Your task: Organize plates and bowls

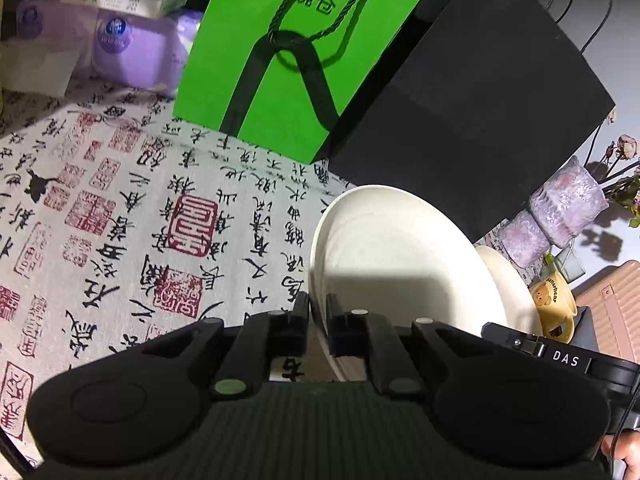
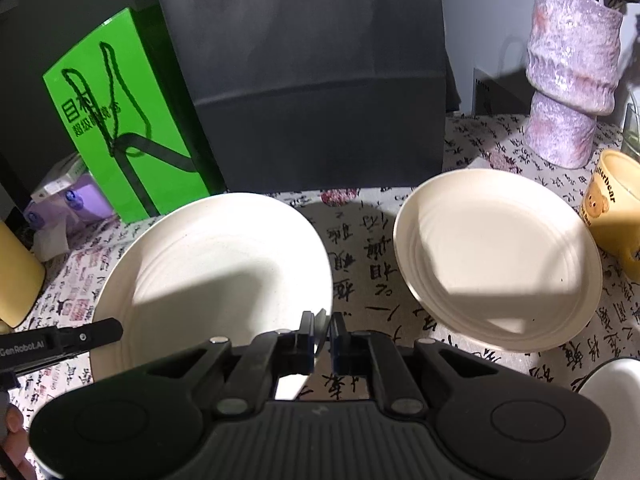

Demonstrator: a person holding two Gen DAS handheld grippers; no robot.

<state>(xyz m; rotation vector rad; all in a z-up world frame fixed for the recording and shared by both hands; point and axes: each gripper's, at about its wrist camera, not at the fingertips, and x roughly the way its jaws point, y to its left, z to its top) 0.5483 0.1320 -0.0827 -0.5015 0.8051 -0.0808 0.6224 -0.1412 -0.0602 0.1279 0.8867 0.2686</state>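
A large cream plate [image 1: 400, 264] is held tilted above the calligraphy tablecloth [image 1: 120, 220]. My left gripper [image 1: 318, 312] is shut on its near rim. In the right wrist view the same plate [image 2: 212, 264] is at left, and my right gripper [image 2: 322, 332] is shut on its right rim. The left gripper's finger [image 2: 80, 338] shows at that plate's left edge. A second cream plate [image 2: 496, 260] lies on the cloth to the right; it also shows behind the held plate in the left wrist view [image 1: 508, 280].
A black paper bag [image 2: 304, 80] and a green bag [image 2: 120, 120] stand at the back. A purple vase [image 2: 568, 80] and a yellow bear mug [image 2: 616, 212] stand at right. Purple tissue packs [image 1: 120, 44] lie far left. A white bowl's edge [image 2: 612, 392] is at lower right.
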